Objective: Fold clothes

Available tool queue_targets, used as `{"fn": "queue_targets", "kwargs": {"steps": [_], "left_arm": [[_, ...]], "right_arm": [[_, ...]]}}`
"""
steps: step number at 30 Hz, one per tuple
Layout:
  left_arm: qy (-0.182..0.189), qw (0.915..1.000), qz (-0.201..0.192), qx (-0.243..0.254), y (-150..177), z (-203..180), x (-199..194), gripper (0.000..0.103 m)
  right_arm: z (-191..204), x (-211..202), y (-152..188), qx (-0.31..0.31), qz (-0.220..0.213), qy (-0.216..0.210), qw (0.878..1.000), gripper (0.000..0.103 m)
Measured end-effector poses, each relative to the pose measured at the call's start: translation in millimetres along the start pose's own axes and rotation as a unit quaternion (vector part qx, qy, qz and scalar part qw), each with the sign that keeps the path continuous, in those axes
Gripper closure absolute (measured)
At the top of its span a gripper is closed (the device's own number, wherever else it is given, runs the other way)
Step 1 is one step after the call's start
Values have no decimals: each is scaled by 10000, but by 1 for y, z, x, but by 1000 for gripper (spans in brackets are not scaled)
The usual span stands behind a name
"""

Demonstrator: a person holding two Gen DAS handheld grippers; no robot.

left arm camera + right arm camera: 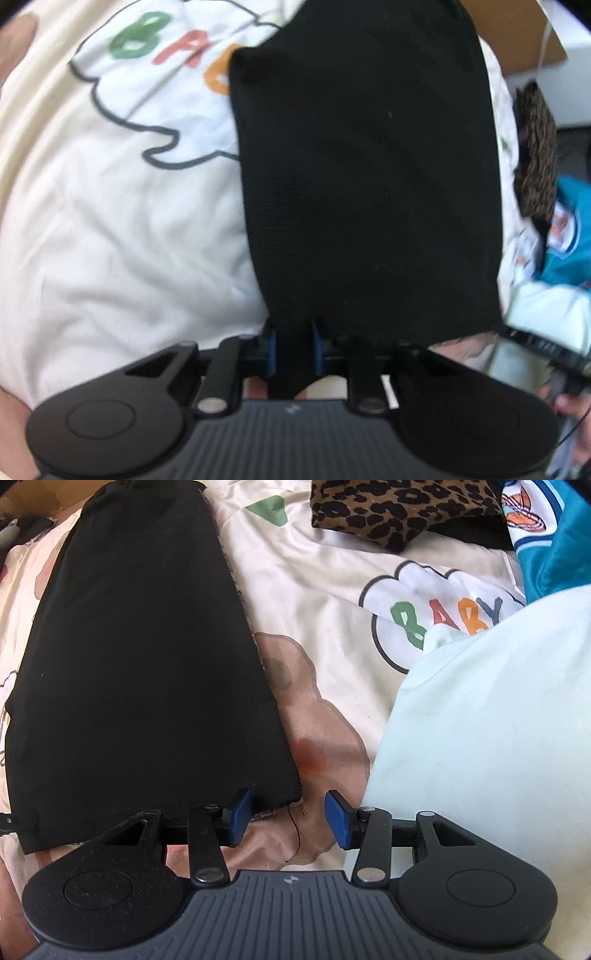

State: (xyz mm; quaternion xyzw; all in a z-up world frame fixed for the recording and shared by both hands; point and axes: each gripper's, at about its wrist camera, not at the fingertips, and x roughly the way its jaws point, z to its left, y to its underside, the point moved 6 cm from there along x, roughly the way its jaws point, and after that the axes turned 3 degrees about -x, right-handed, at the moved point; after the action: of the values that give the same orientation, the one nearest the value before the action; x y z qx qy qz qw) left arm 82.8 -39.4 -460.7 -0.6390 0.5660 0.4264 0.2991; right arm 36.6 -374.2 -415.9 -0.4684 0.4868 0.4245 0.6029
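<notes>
While the black garment point(369, 166) lies flat on the printed sheet point(110, 221), its near hem is pinched by the left gripper point(293, 349); the right gripper point(288, 818) is spread, unclamped, over the near right corner. Gripping there is judged necessary before folding.

A bed fills nearly everything, covered by a cream sheet point(325, 576) printed with cartoon shapes: a white cloud outlined in grey bearing coloured letters point(439, 616), a brown bear-like figure point(317, 716) and a green patch point(269, 511). The cloth is lightly creased and lit by soft, even daylight. Beyond the far edge of the bed a brown cardboard box point(517, 33) stands against a white surface point(576, 81), with a thin white cord point(545, 40) hanging before it. Another corner of cardboard point(26, 498) shows at the far left.
</notes>
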Motion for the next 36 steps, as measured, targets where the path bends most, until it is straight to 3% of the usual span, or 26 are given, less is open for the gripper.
{"fn": "queue_targets", "kwargs": {"steps": [3, 7, 14, 17, 21, 25, 28, 36], "left_arm": [[215, 9996, -9, -173, -1, 3, -5, 86], [857, 9945, -144, -590, -1, 6, -13, 77], [1248, 9911, -171, -437, -1, -5, -20, 69], [1195, 9921, -182, -320, -6, -3, -14, 58], [897, 9956, -132, -224, -4, 3, -10, 56], [834, 9960, -38, -317, 2, 15, -4, 51], [711, 9970, 85, -289, 11, 22, 2, 53], [691, 9975, -112, -58, 3, 13, 3, 55]], "right_arm": [[7, -4, -1, -112, -80, -27, 9999, 52], [18, -9, -2, -287, -158, -52, 9994, 51], [15, -11, -1, -213, -149, 31, 9997, 52], [12, -12, 0, -149, -142, 46, 9998, 52], [13, -8, 2, -168, -104, 61, 9998, 52], [12, -6, 2, -171, -100, 61, 9998, 52], [8, -2, 1, -103, -96, 51, 9999, 52], [-9, 4, -4, 460, -163, -158, 9987, 52]]}}
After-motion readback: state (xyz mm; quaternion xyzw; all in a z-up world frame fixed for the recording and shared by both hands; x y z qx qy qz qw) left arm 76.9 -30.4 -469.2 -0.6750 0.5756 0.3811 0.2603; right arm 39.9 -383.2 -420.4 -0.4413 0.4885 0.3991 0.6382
